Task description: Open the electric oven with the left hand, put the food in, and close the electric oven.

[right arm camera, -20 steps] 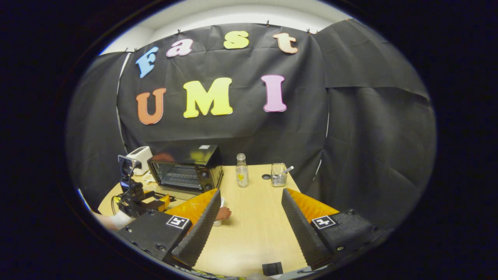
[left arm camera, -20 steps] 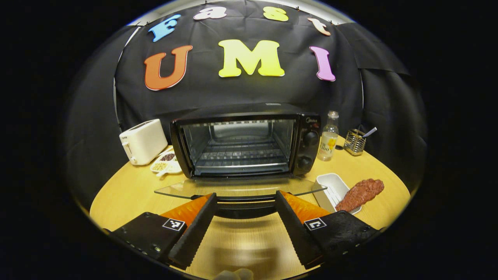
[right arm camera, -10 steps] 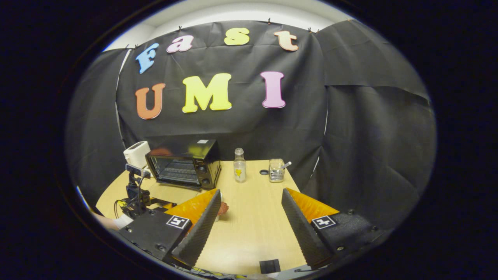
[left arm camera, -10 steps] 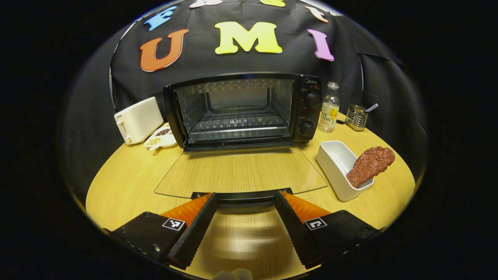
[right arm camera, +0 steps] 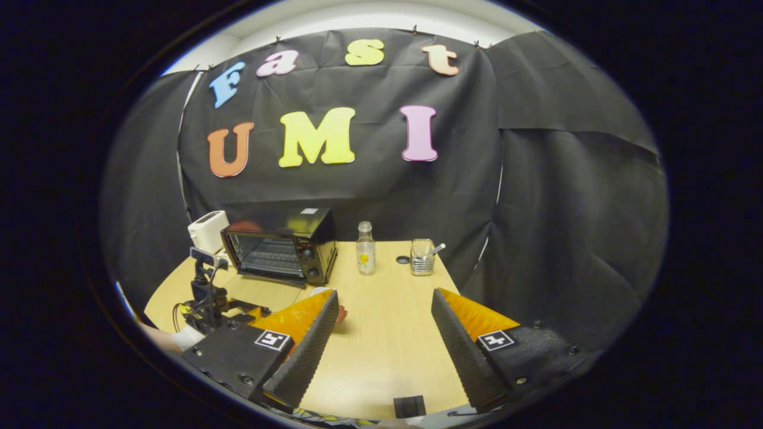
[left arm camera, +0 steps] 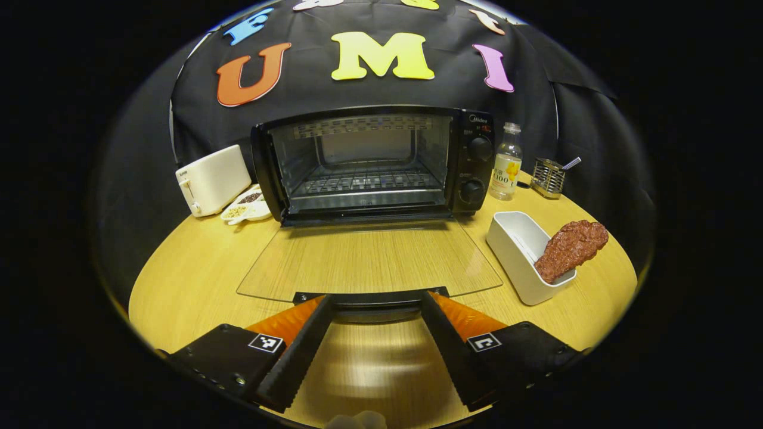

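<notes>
Oven: black, at the back of the table, glass door folded down flat, rack bare.
Left gripper: fingers wide, either side of the door handle, seemingly not pressing it.
Food: brown piece leaning in the white tray, right of the door.
Right gripper: fingers wide, holding nothing.

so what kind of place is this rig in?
Likely a staged kitchen booth, not a real kitchen: a round wooden table against a black cloth wall, set with an electric oven, a toaster and a bottle.
</notes>
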{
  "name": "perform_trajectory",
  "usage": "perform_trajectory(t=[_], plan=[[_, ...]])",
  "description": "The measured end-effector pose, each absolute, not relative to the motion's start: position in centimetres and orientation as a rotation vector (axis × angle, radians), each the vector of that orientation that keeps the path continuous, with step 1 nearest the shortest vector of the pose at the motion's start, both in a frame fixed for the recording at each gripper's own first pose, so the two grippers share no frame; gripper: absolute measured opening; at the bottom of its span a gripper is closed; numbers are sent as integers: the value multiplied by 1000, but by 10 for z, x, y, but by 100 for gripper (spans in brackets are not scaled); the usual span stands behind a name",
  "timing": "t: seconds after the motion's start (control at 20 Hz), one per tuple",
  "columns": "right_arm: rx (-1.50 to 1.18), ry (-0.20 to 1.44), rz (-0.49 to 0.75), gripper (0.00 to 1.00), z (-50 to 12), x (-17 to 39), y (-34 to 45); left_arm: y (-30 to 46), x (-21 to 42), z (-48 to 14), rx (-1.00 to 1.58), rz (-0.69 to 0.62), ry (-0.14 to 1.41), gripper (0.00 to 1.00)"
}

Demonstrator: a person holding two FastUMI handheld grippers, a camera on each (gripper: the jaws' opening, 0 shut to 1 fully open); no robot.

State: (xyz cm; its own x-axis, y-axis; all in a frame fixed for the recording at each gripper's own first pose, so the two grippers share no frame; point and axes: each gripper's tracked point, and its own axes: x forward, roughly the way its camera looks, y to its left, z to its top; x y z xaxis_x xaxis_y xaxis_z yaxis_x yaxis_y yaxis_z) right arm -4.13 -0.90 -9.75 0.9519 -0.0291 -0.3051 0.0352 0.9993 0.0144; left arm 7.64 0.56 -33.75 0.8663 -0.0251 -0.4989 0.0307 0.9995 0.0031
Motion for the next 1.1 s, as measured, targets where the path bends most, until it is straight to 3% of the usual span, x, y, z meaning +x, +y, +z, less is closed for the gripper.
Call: perform_trajectory(t=[0.35,0.7,0.9,0.95,1.0,1.1], plan=[[46,388,33,99,-140,-10,-5,19,31,-279,14,-22,415,97],[116,588,222,98,-220,57,31,38,-23,-196,-16,43,338,97],[254,745,342,84,-258,94,59,44,-45,-155,-8,123,314,96],[274,775,370,75,-267,100,66,45,-50,-148,6,145,309,97],[295,806,387,78,-276,107,70,46,-54,-140,19,165,304,97],[354,870,415,64,-292,119,78,43,-62,-130,20,204,306,97]])
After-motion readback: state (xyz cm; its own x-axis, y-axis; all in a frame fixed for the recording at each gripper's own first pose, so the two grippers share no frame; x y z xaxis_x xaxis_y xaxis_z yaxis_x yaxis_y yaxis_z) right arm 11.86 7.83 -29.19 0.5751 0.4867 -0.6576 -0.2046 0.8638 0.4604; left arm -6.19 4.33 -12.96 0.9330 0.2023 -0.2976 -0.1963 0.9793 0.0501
